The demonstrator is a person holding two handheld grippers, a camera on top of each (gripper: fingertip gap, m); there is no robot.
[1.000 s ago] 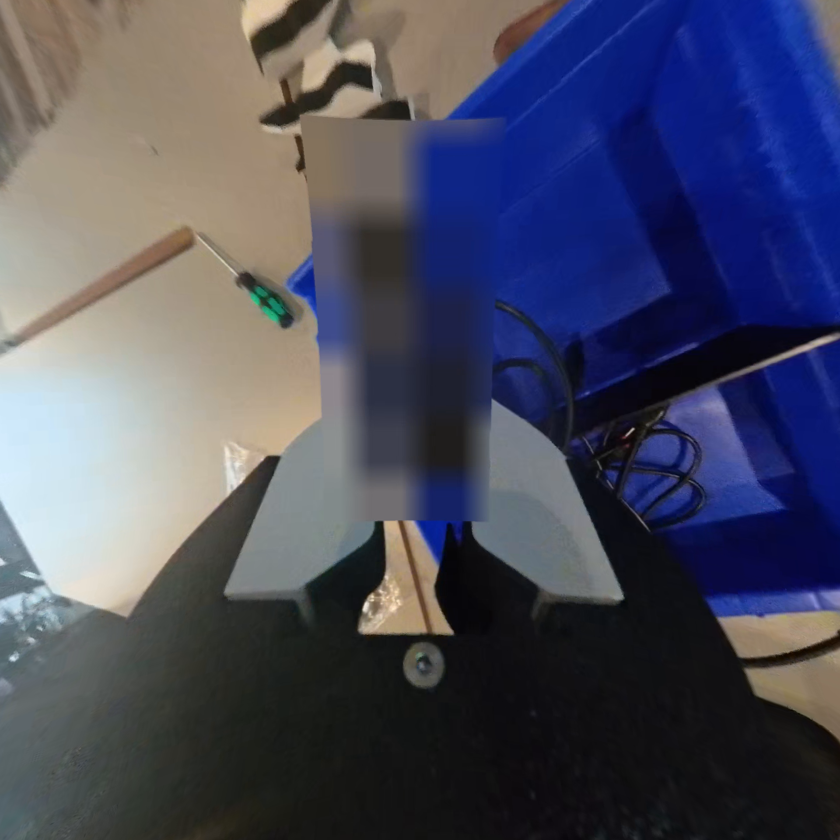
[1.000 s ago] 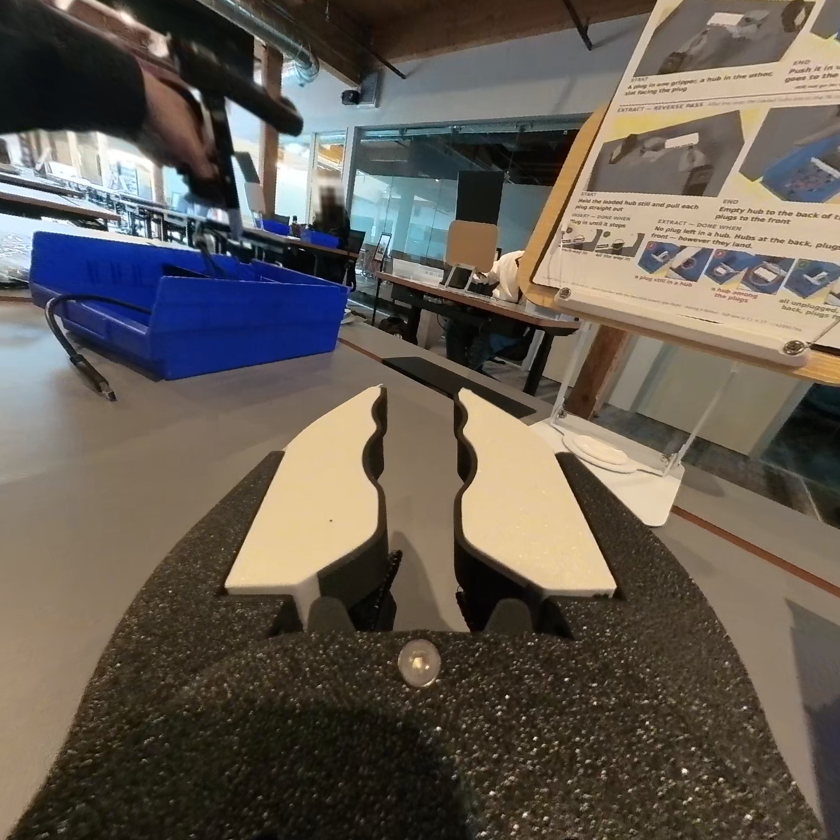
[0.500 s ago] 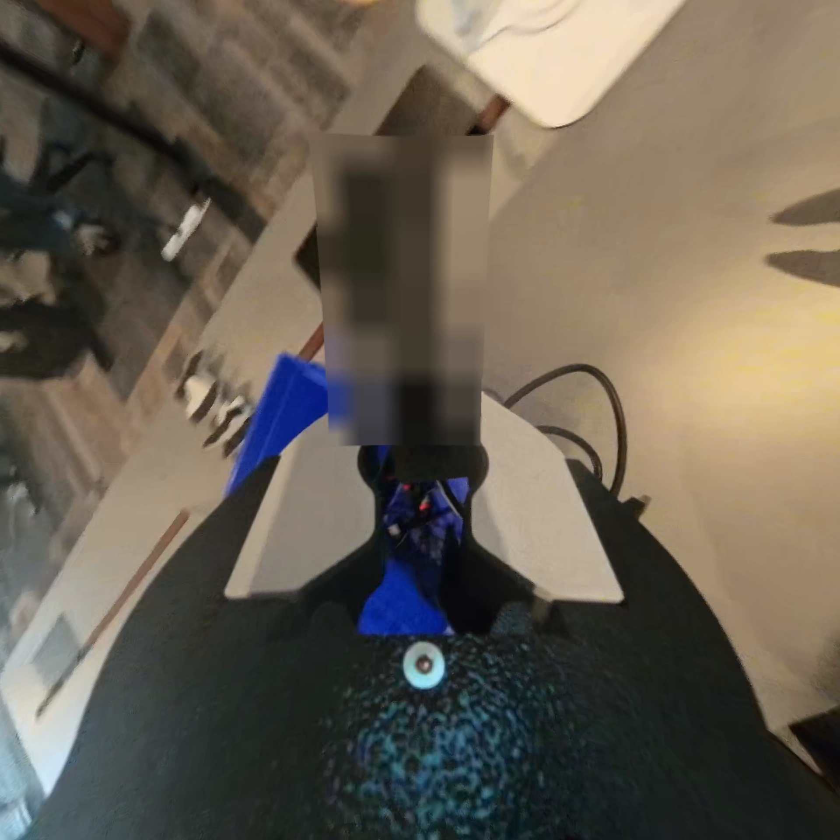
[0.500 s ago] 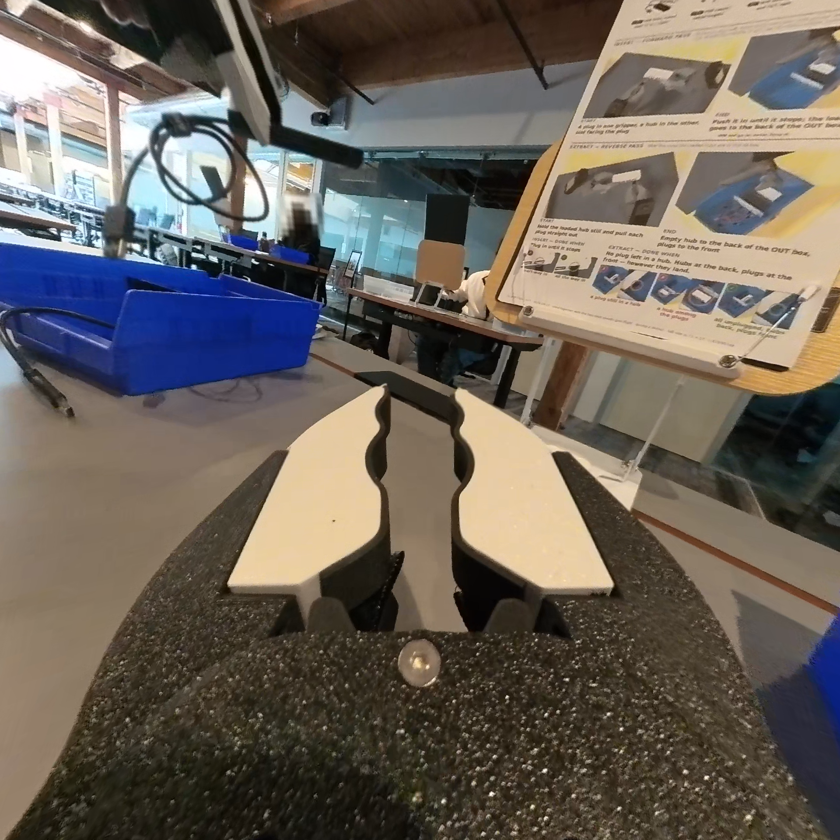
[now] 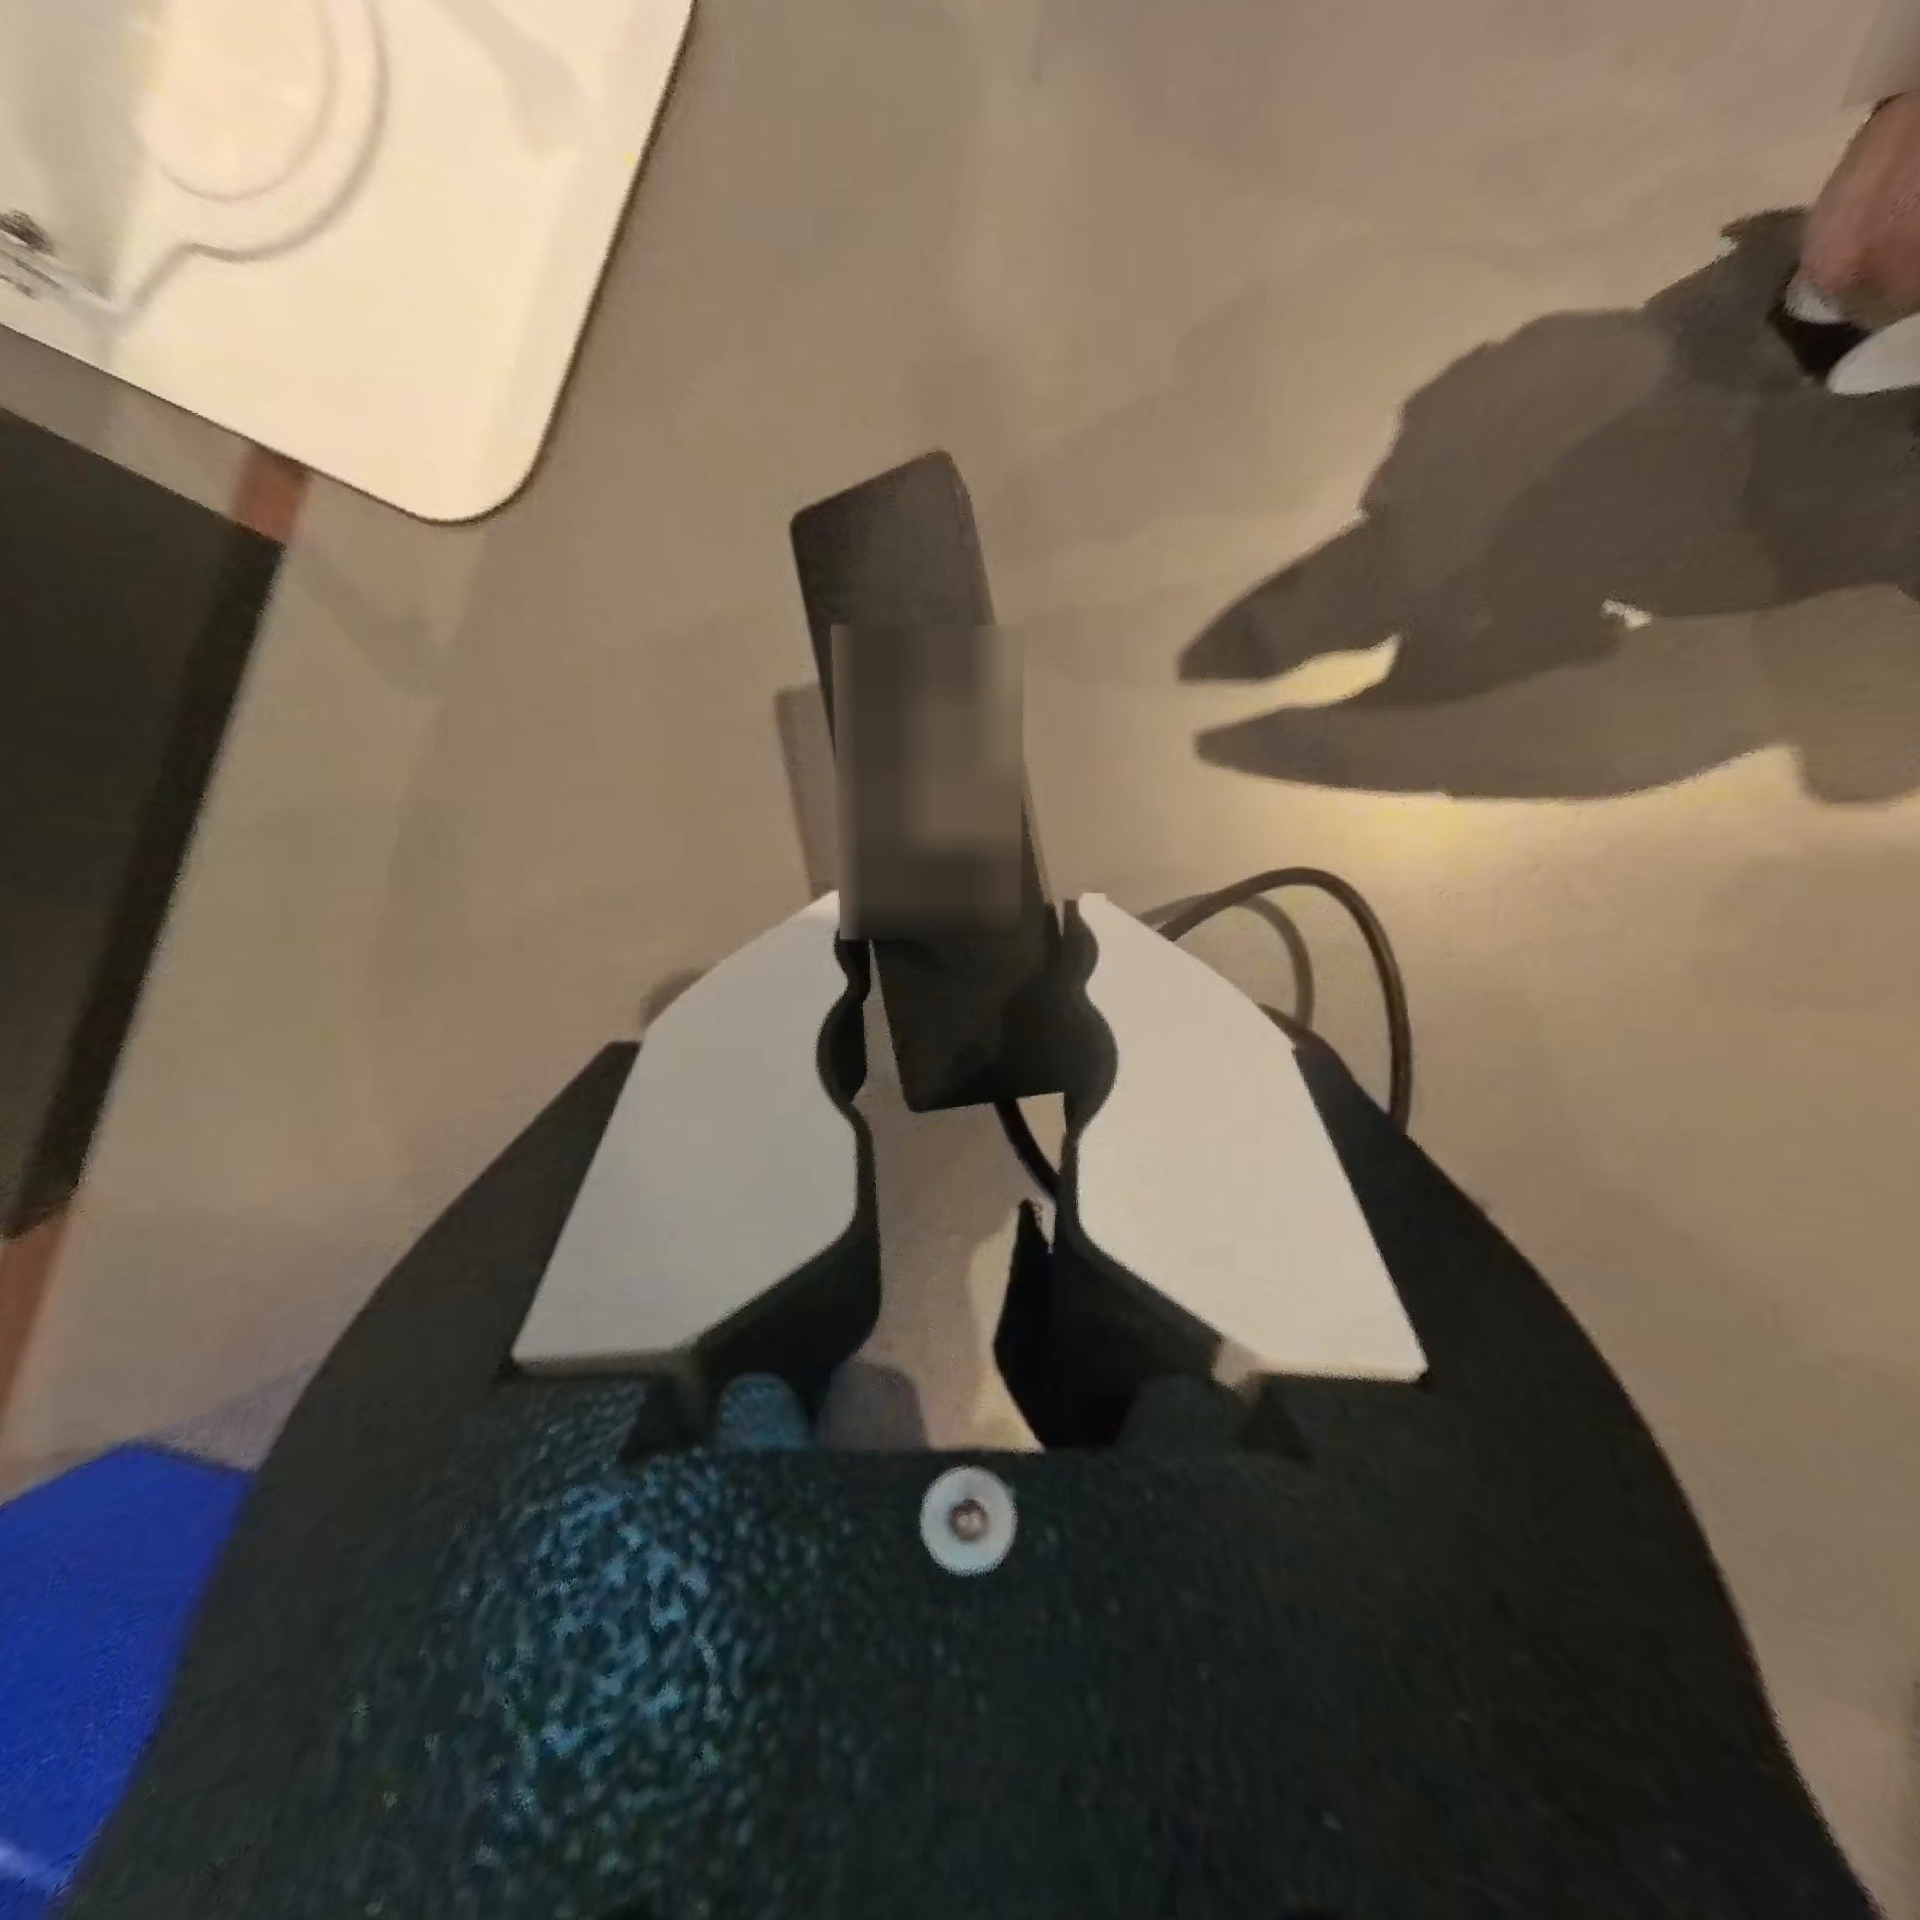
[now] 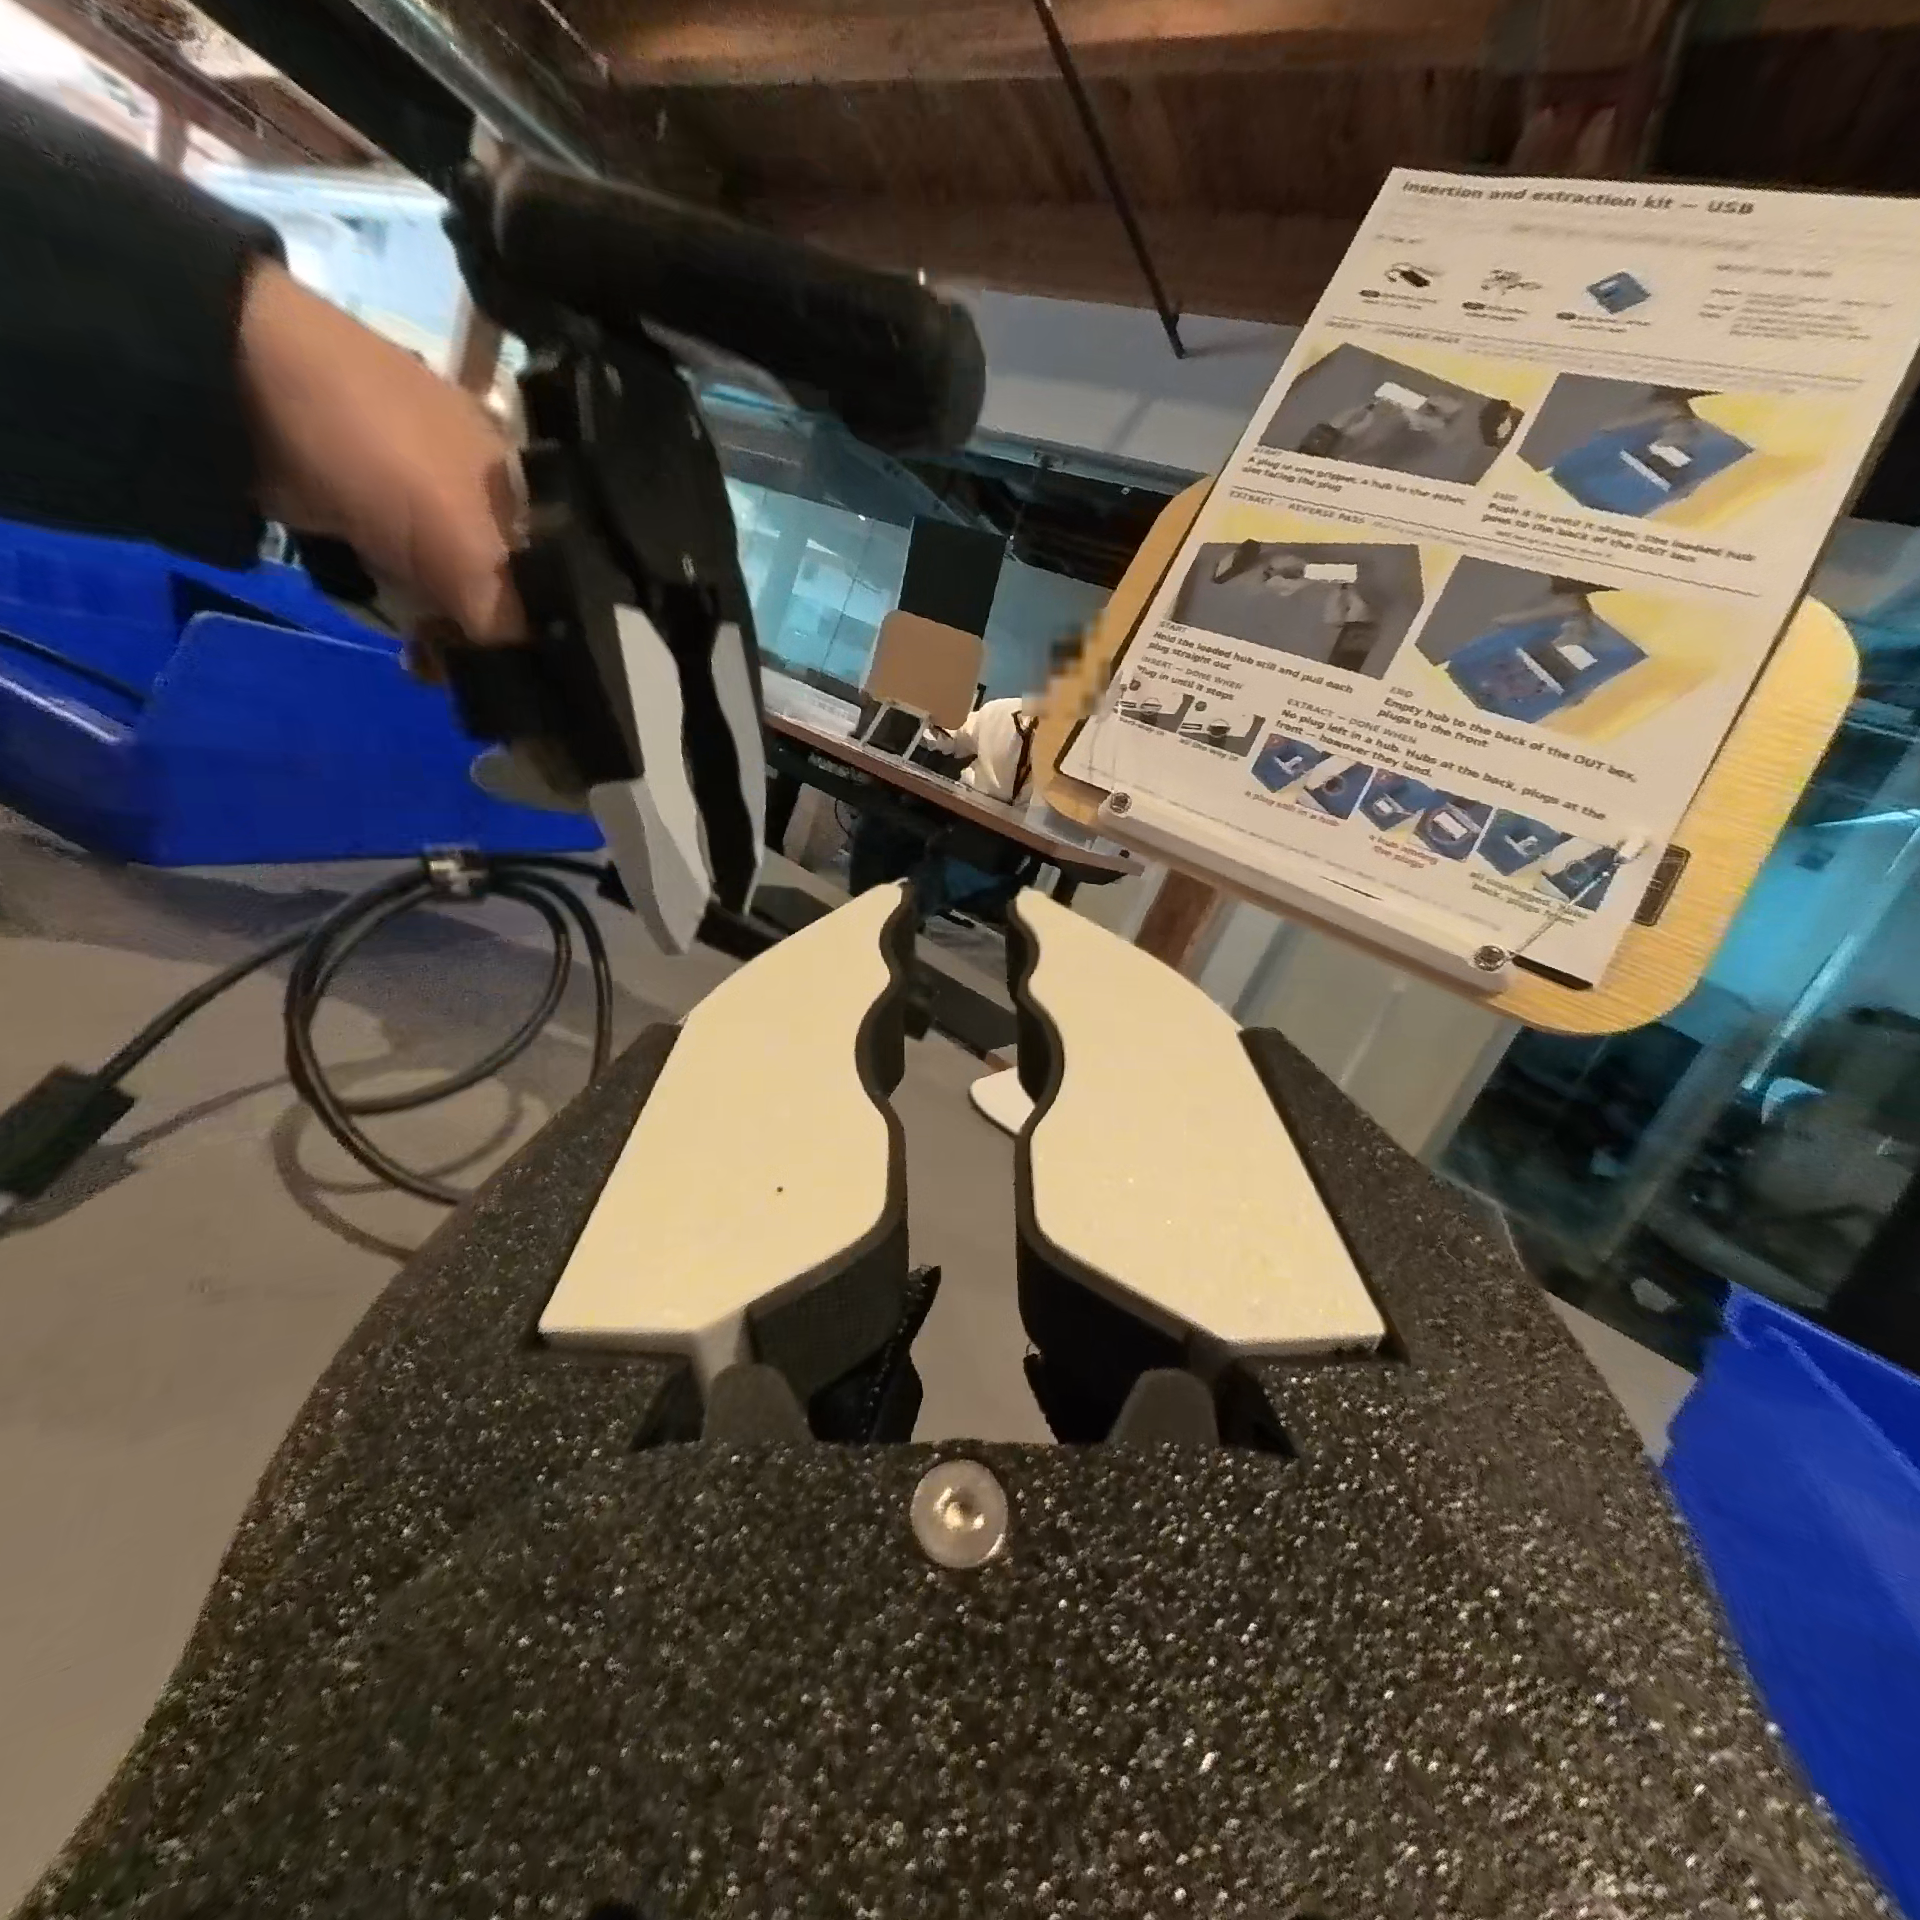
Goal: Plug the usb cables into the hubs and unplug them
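My left gripper point(image 5: 961, 925) is shut on a long black hub point(image 5: 894, 551) that sticks out forward past the fingertips over the beige table. The hub's black cable point(image 5: 1351, 935) loops off to the right. In the right wrist view the left gripper point(image 6: 707, 904) hangs point down just ahead and left of my right gripper point(image 6: 956, 899). The coiled cable point(image 6: 436, 1039) trails from it to the table and ends in a black plug point(image 6: 62, 1132). My right gripper is open and empty, a little above the table.
A blue bin point(image 6: 260, 748) stands behind the left gripper, and another blue bin point(image 6: 1808, 1558) is at the right edge. An instruction board point(image 6: 1455, 582) on a wooden stand is ahead right; its white base point(image 5: 312, 260) is ahead left of the hub.
My left gripper has swung away from the blue bin with the hub and come down over the table near the right gripper. The cable now rests on the table. The right gripper tilted up, still open.
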